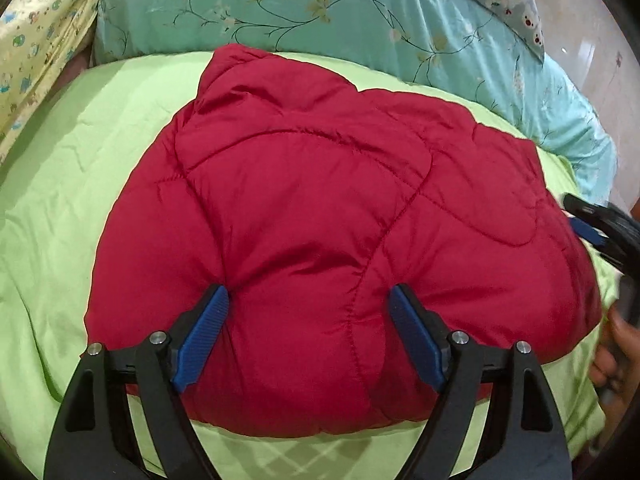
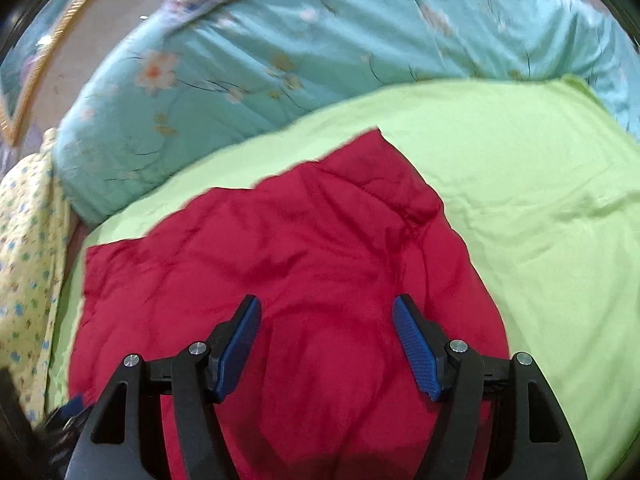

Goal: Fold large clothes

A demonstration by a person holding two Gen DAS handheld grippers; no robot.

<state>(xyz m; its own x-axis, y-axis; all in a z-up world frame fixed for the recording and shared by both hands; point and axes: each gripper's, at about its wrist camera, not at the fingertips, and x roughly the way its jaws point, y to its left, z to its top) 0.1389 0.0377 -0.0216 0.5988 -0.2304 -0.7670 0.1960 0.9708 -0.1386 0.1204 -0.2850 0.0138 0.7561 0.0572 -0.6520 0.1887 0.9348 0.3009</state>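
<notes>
1. The red quilted padded garment lies on the light green bed sheet, gathered into a thick, puffy bundle. A teal floral quilt is bunched behind it, and a yellow printed cloth lies at the bed's far left edge.
2. The left tongs stand spread wide over the near edge of the bundle. The left pad's tip dents the fabric; the right pad seems just to touch. Judged: they bracket a fat fold rather than clamp it, since padding this thick needs a wide stance.
3. The right tongs are also spread, hovering above the garment's near side. Whether the pads touch fabric cannot be told; the view is blurred.
4. Both tools point steeply downward toward the bed. In the left view, the right tool shows at the garment's right edge, with the person's hand gripping its handle.
5. Judged: the fold looks largely complete.
</notes>
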